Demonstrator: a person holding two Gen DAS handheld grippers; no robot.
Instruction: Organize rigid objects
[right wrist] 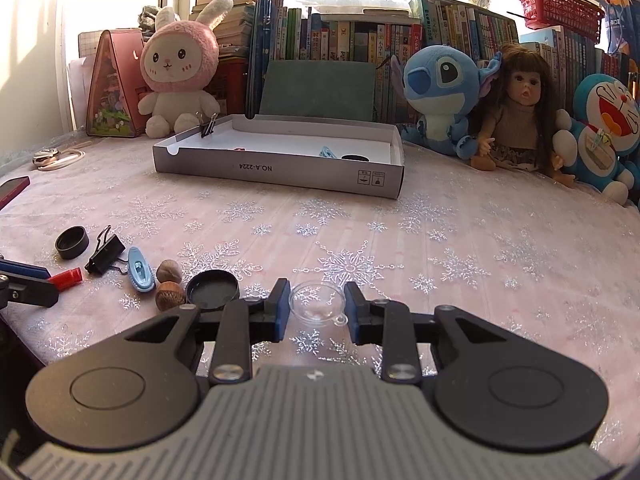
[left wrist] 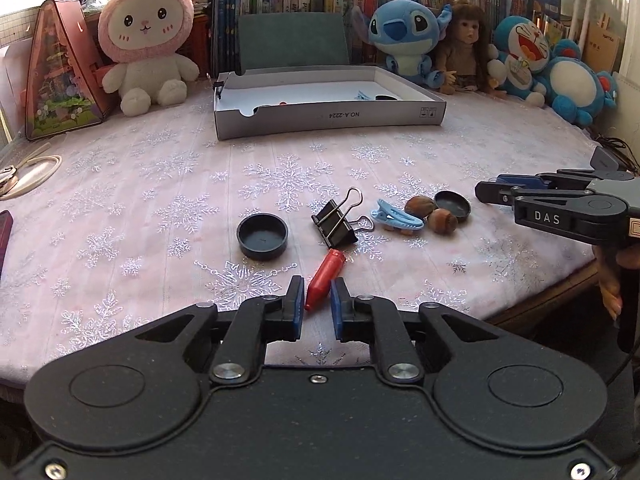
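My left gripper (left wrist: pixel 316 294) is open around the near end of a red cap-like piece (left wrist: pixel 325 279) lying on the tablecloth. Beyond it lie a black round lid (left wrist: pixel 262 237), a black binder clip (left wrist: pixel 335 222), a blue clip (left wrist: pixel 396 218), two nuts (left wrist: pixel 430 213) and another black lid (left wrist: pixel 452 205). My right gripper (right wrist: pixel 316 300) is open with a clear plastic half-shell (right wrist: pixel 318 300) between its fingers; it also shows in the left wrist view (left wrist: pixel 500 194). A grey shallow box (left wrist: pixel 320 114) stands farther back and holds a few small items.
Plush toys and a doll (right wrist: pixel 516 112) line the back by bookshelves. A pink triangular case (left wrist: pixel 60 76) stands at the back left. A white cord (left wrist: pixel 32 176) and a dark red flat object (right wrist: pixel 12 190) lie at the left edge. The table edge (left wrist: pixel 540 296) drops off at right.
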